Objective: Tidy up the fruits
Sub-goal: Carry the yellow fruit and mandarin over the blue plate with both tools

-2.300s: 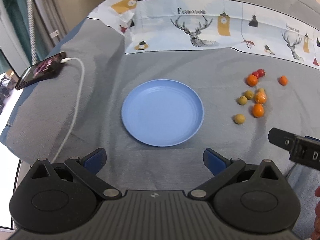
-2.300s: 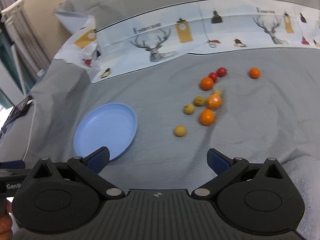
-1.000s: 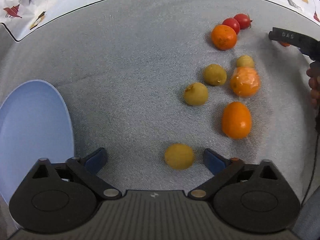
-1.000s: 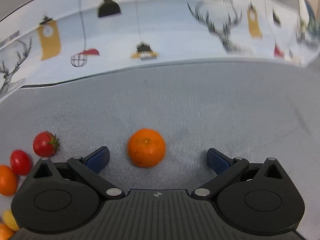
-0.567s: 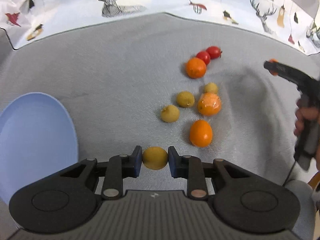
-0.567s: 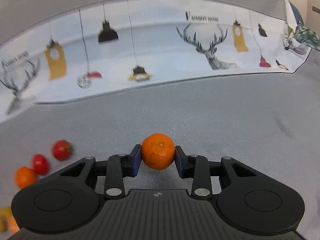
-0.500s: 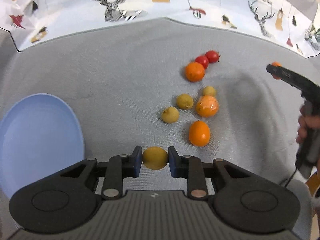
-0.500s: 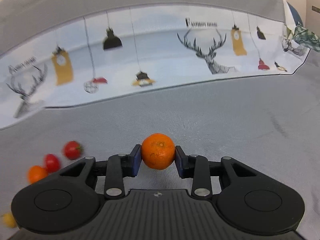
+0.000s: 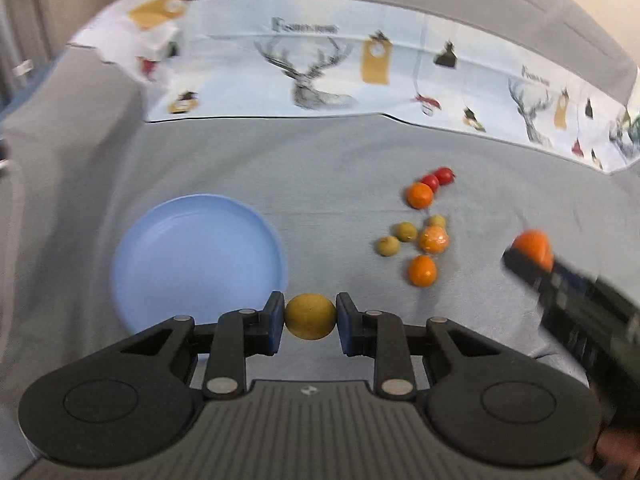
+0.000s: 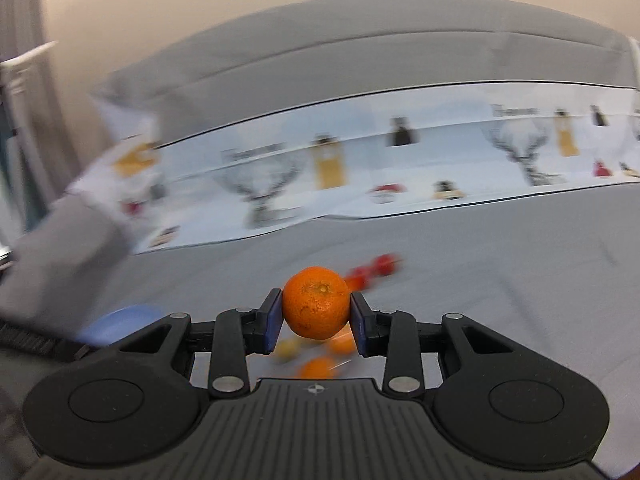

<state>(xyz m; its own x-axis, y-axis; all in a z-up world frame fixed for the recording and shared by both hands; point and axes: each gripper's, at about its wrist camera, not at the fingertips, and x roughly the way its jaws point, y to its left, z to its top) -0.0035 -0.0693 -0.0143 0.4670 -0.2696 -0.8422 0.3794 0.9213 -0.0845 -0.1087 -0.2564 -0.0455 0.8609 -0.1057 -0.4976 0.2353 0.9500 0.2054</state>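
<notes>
L tongs [image 9: 310, 322] clamped on a round yellow fruit [image 9: 310, 317], just off the near rim of the blue plate [image 9: 168, 276]. R tongs [image 10: 315, 318] pinch a dimpled orange [image 10: 315, 302], plate low-left in that view. Risk: smooth round skins w/ narrow pad contact, could squirt out on a fast swing; released fruit may roll off the shallow glossy plate onto the soft grey bed cover [image 9: 340, 160]. Farther out, loose pile [image 9: 420, 236] waits: oranges, greenish fruits, red tomatoes.

The plate [image 9: 192, 240] is smooth, semi-gloss blue plastic. The gray cloth [image 9: 320, 168] is matt woven fabric (fine texture). The mandarin [image 10: 315, 302] has dimpled, slightly glossy peel.
</notes>
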